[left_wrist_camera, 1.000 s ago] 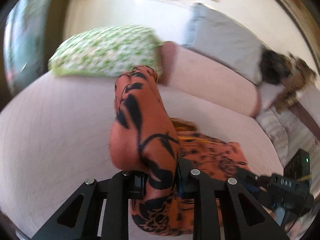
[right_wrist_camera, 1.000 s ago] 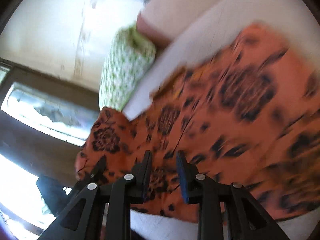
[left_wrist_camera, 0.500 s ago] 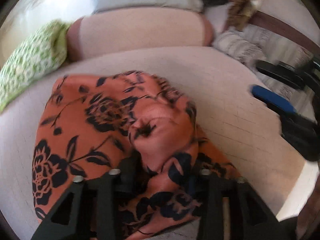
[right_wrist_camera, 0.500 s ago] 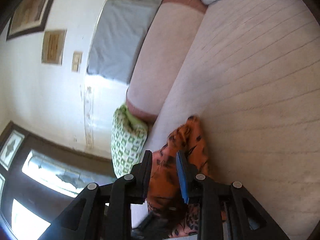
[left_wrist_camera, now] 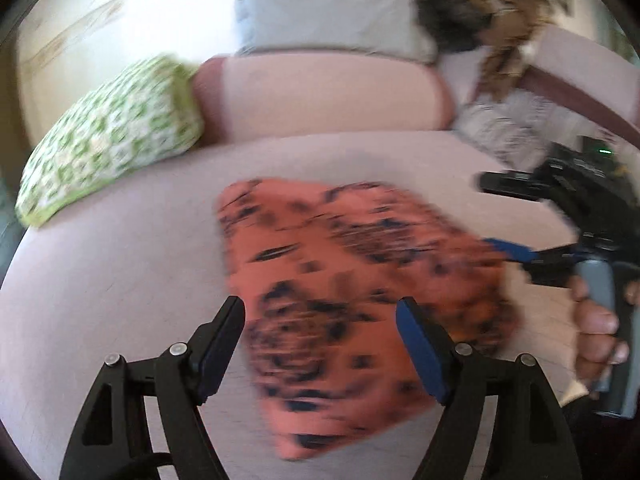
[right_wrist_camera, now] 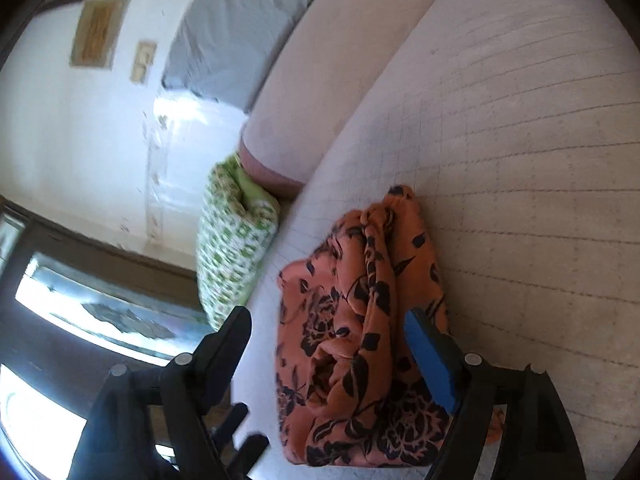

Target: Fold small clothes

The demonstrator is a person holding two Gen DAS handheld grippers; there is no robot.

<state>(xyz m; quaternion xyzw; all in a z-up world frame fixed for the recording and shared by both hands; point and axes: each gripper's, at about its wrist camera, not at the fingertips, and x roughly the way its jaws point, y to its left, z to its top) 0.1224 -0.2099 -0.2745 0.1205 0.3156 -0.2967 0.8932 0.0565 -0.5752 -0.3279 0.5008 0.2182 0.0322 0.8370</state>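
An orange garment with a black flower print (left_wrist_camera: 344, 292) lies folded in a bunched pile on the pale bed cover (left_wrist_camera: 120, 272). My left gripper (left_wrist_camera: 320, 320) is open and empty, its fingers apart just above the garment's near edge. In the right wrist view the garment (right_wrist_camera: 360, 320) lies between and beyond the open fingers of my right gripper (right_wrist_camera: 328, 330), which holds nothing. The right gripper also shows in the left wrist view (left_wrist_camera: 532, 258), at the garment's right edge, with the person's hand on its handle.
A green and white patterned pillow (left_wrist_camera: 108, 136) lies at the back left. A pink bolster (left_wrist_camera: 320, 96) and a grey pillow (left_wrist_camera: 328, 12) lie along the wall behind. Striped fabric (left_wrist_camera: 504, 128) and a dark furry thing (left_wrist_camera: 480, 12) sit at the back right.
Both grippers have opened and let go of the garment, which now lies on the bed. The left gripper has drawn back from it.
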